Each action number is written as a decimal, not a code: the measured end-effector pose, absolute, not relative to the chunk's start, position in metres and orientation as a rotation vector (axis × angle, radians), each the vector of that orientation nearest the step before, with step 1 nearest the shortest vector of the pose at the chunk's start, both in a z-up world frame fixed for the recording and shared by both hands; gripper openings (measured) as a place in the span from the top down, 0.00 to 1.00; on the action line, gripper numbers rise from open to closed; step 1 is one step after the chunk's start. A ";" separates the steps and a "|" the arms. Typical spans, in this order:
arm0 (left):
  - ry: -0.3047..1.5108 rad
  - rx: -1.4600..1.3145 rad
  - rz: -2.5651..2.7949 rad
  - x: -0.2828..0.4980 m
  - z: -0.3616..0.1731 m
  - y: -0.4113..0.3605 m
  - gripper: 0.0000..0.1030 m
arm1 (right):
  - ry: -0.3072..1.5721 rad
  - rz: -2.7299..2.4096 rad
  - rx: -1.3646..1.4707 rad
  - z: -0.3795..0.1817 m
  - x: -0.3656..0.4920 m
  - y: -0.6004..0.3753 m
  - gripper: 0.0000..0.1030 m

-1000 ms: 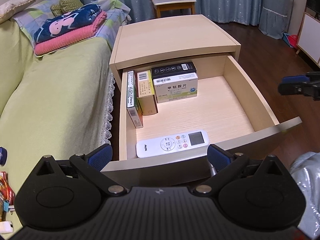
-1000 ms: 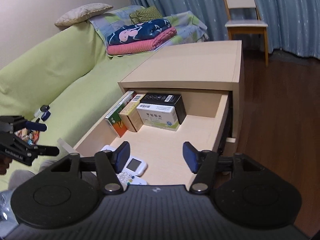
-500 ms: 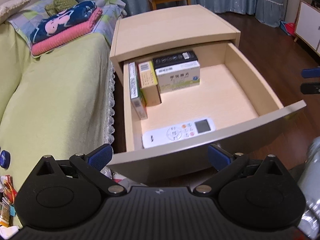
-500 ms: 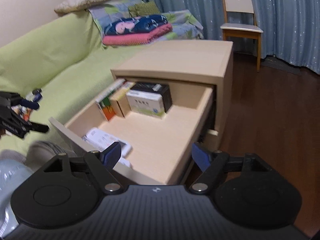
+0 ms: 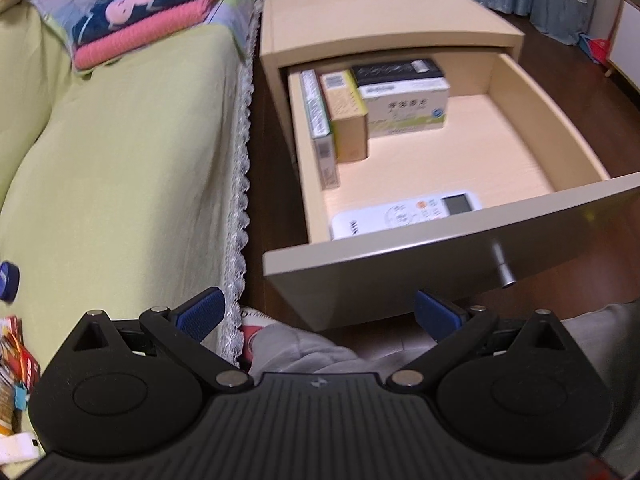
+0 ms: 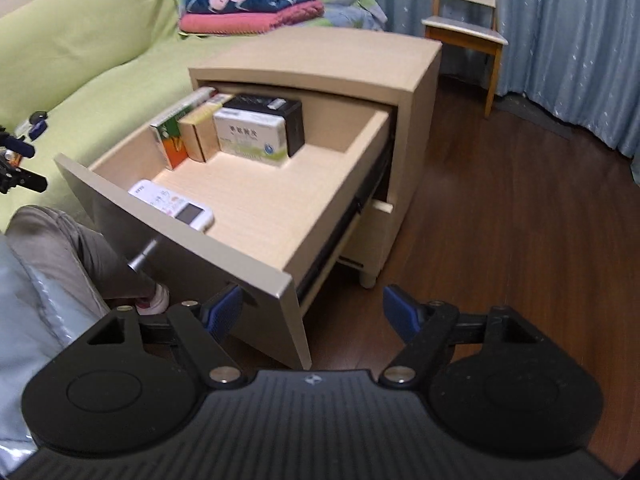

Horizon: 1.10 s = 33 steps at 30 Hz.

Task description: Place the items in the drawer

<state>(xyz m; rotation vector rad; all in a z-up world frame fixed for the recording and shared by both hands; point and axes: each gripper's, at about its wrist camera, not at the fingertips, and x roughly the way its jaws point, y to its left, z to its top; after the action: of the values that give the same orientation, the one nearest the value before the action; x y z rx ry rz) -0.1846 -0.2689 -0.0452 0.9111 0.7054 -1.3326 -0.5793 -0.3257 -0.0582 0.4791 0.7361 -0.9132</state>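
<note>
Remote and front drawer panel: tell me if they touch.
Cannot tell. In the right wrist view the remote lies right along the front panel, whose top edge hides any gap; the left wrist view hides it too.

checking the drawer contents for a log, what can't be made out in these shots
- Remote, left wrist view: near edge hidden behind the drawer front.
- White box print: blurred in both views.
- Black box: mostly hidden behind the white box.
- Drawer's back: hidden under the cabinet top.

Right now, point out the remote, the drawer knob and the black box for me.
white remote control [image 5: 404, 214], left wrist view, on its button face.
drawer knob [image 5: 503, 267], left wrist view, on the metal shaft.
black box [image 6: 294, 120], right wrist view, on its dark side.
</note>
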 end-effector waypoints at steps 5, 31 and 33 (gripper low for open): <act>0.702 0.941 -1.304 -0.177 -0.060 -0.271 0.01 | 0.758 -0.920 0.514 -0.070 -0.580 -0.332 0.32; 0.666 0.917 -1.415 -0.182 -0.082 -0.288 0.28 | 0.820 -0.819 0.501 -0.093 -0.548 -0.335 0.66; 0.670 0.916 -1.417 -0.182 -0.084 -0.289 0.29 | 0.820 -0.823 0.499 -0.092 -0.547 -0.335 0.68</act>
<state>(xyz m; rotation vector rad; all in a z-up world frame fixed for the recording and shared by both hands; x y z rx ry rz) -0.1817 -0.2885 -0.0843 0.9159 0.6699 -1.4168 -0.5468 -0.3348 -0.0924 0.4989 0.8205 -0.8228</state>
